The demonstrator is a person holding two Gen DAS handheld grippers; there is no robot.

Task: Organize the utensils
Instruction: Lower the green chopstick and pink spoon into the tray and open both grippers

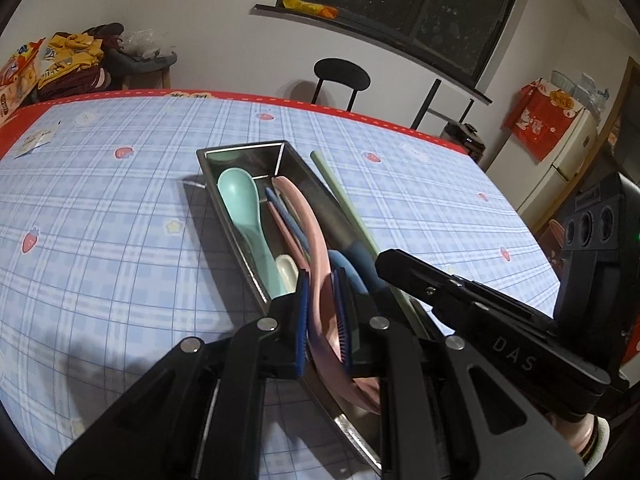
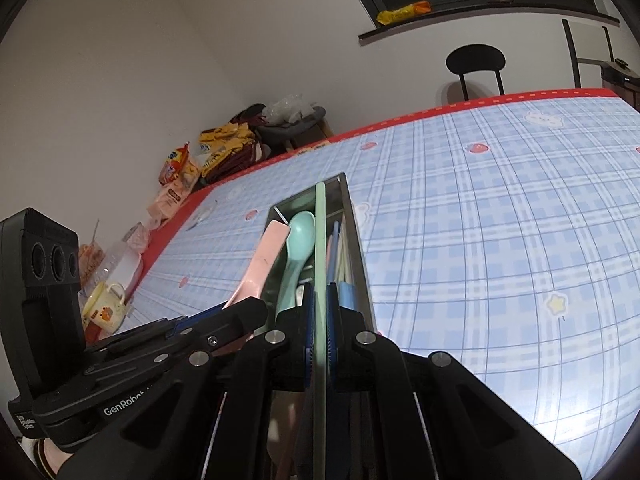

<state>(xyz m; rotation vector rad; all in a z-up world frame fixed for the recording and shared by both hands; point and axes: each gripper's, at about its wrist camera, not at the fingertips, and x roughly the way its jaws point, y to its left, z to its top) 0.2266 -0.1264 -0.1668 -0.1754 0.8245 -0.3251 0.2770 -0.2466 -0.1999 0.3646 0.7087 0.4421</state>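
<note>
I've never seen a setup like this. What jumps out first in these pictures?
Two black grippers meet over a steel tray on a blue plaid tablecloth. The left gripper is shut on a long pink spoon that reaches into the tray, beside a mint spoon. The right gripper clamps a pale green chopstick that points along the tray.

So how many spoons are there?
3 for sure: teal spoon and small white spoon in the metal tray, pink spoon clamped in the left tool. A blue shape beside it may be a fourth.
</note>
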